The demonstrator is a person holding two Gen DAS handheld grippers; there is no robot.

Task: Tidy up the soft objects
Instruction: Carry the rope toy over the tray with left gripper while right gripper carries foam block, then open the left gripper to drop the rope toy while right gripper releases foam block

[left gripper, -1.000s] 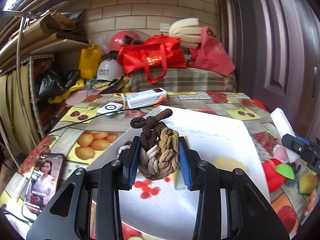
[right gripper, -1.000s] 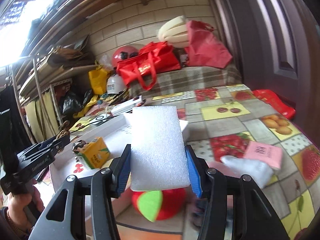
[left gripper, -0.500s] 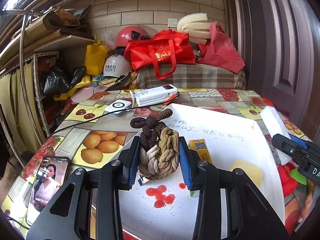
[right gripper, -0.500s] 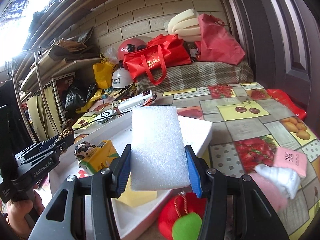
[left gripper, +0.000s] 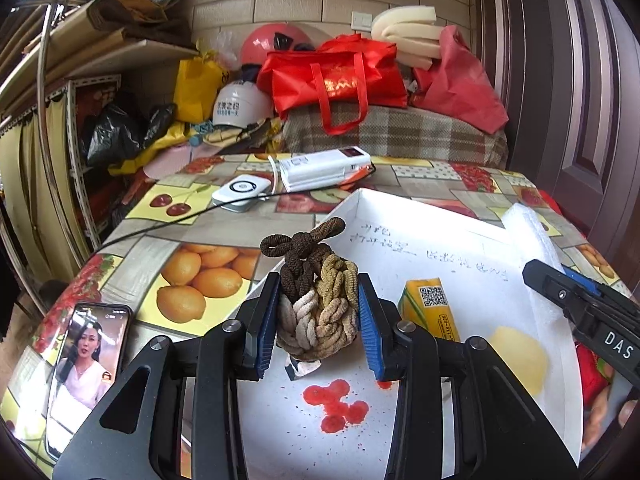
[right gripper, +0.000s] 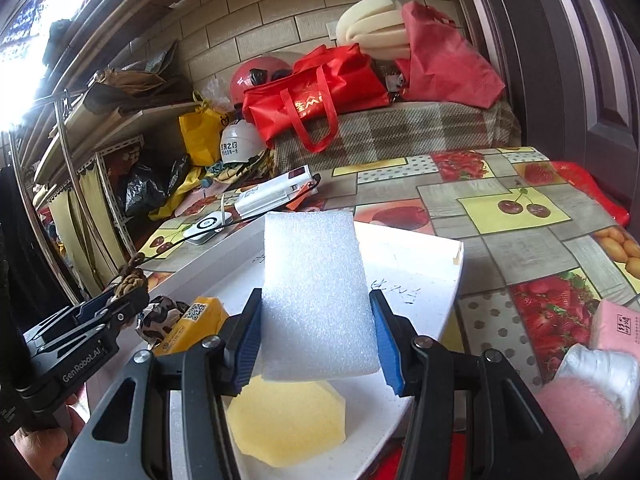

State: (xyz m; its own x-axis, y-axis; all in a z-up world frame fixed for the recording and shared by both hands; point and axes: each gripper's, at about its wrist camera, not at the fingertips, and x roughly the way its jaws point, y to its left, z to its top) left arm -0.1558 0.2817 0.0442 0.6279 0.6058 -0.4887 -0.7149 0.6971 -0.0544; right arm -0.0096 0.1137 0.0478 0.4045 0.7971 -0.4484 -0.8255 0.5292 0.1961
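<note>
Fruit-print table (left gripper: 208,248), white tray (left gripper: 472,240), phone (left gripper: 86,364), pwr bank (left gripper: 324,168)

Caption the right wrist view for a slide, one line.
Right gripper holds a white foam block above the white tray, yellow sponge lying below.

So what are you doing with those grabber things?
A person holds a gripper in each hand. The left gripper squeezes a knotted rope ball, and the right gripper squeezes a white foam block. Both hang over the white tray, where a yellow sponge and a yellow carton already lie.
</note>
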